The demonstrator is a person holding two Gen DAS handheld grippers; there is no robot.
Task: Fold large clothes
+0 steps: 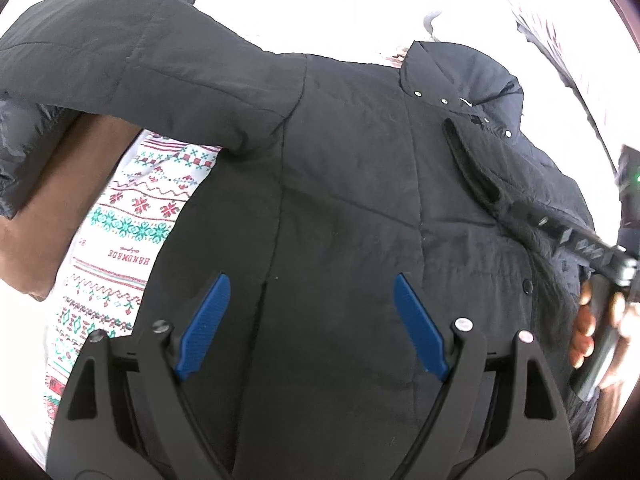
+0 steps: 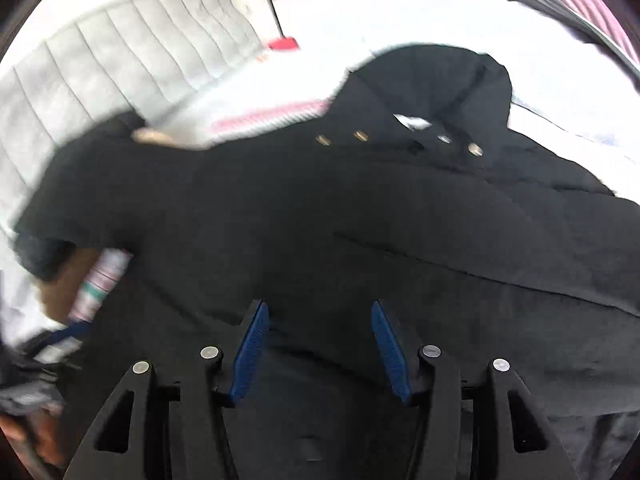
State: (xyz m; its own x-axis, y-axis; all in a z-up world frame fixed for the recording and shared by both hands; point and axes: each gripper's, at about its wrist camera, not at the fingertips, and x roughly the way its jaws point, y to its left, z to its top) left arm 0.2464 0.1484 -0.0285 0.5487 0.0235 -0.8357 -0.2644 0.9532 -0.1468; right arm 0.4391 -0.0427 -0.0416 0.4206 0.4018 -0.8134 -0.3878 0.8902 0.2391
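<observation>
A large black padded coat (image 1: 344,168) lies spread on the bed, one sleeve (image 1: 120,56) stretched to the upper left and its collar with metal snaps (image 1: 444,101) at the upper right. My left gripper (image 1: 312,284) hovers over the coat's lower body, its blue pads (image 1: 208,320) wide apart and nothing between them. A hand (image 1: 588,332) on the right gripper's handle shows at the right edge. In the blurred right wrist view, my right gripper (image 2: 319,308) stands open just above the coat (image 2: 360,220), below the snaps (image 2: 361,135); the pads do not press on the cloth.
Under the coat lies a white blanket (image 1: 132,216) with red and green patterns, beside a brown pillow (image 1: 52,208). A grey padded headboard (image 2: 100,60) runs along the left, with a small red object (image 2: 283,44) beyond. White bedding (image 2: 440,12) and pink striped fabric (image 2: 588,0) lie at the far right.
</observation>
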